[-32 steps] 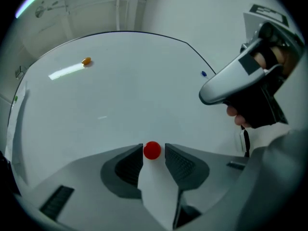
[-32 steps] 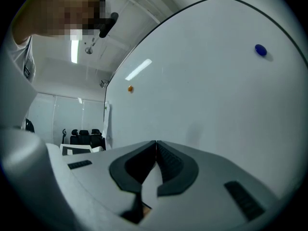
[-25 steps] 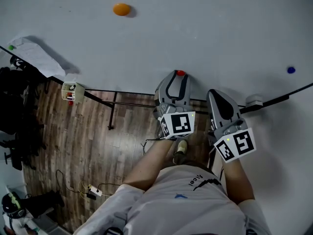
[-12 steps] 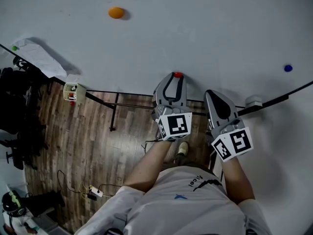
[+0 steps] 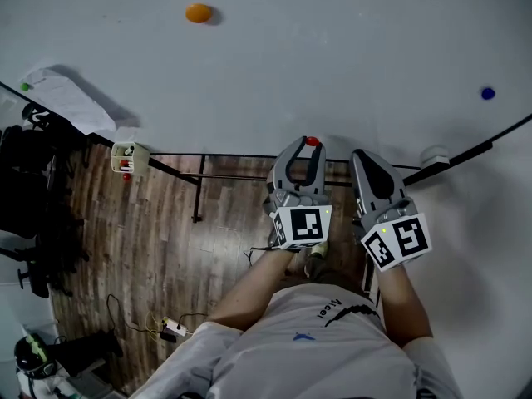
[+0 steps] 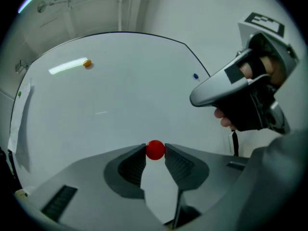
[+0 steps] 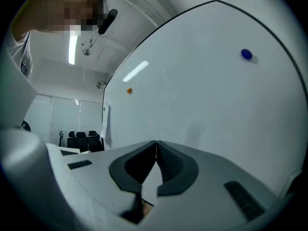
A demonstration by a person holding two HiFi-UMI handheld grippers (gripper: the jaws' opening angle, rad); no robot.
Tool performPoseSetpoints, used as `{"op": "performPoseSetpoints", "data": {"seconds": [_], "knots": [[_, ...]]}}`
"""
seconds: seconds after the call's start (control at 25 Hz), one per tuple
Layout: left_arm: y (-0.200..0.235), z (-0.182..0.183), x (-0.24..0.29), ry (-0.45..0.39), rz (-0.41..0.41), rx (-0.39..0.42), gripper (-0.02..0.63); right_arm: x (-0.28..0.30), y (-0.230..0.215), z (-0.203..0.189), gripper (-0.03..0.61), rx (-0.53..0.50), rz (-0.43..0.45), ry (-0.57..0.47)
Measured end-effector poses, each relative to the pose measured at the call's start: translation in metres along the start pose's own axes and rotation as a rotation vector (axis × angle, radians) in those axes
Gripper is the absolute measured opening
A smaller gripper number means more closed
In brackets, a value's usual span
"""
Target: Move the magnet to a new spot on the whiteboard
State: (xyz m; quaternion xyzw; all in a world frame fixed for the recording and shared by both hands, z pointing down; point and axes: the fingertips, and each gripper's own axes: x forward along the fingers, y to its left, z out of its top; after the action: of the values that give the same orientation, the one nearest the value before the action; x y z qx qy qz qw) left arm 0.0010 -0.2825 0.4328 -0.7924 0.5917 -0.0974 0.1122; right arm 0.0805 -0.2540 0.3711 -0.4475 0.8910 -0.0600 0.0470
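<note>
Red round magnet [image 6: 155, 149] pinched by my left gripper [image 6: 155, 160], jaws just closed in, for carrying across glossy white whiteboard [image 6: 120, 95]; right gripper [image 7: 155, 146] jaws together, empty, idle beside.

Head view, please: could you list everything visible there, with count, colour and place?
whiteboard: one, white, fills top and right
red magnet: one, red, at the board's lower edge
orange magnet: one, orange, upper left on board
blue magnet: one, blue, far right on board
paper sheet: one, white, left on board
wooden floor: one, brown, below the board
left gripper: one, grey, jaws just closed onto the red magnet
right gripper: one, grey, jaws together, empty
</note>
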Motion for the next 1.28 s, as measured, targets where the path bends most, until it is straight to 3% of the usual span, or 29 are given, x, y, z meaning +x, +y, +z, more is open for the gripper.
{"op": "performPoseSetpoints", "data": {"seconds": [0.52, 1.0, 1.28], "knots": [[-0.03, -0.007, -0.025, -0.01, -0.164, 0.01, 0.129, -0.038, 0.014, -0.015, 0.014, 0.022, -0.138, -0.002], [-0.044, 0.02, -0.064, -0.059, -0.315, -0.066, 0.129, -0.054, 0.021, 0.008, 0.014, 0.012, -0.208, -0.066], [-0.036, 0.025, -0.084, -0.074, -0.328, -0.081, 0.129, -0.058, 0.041, 0.014, 0.014, 0.002, -0.223, -0.082]]}}
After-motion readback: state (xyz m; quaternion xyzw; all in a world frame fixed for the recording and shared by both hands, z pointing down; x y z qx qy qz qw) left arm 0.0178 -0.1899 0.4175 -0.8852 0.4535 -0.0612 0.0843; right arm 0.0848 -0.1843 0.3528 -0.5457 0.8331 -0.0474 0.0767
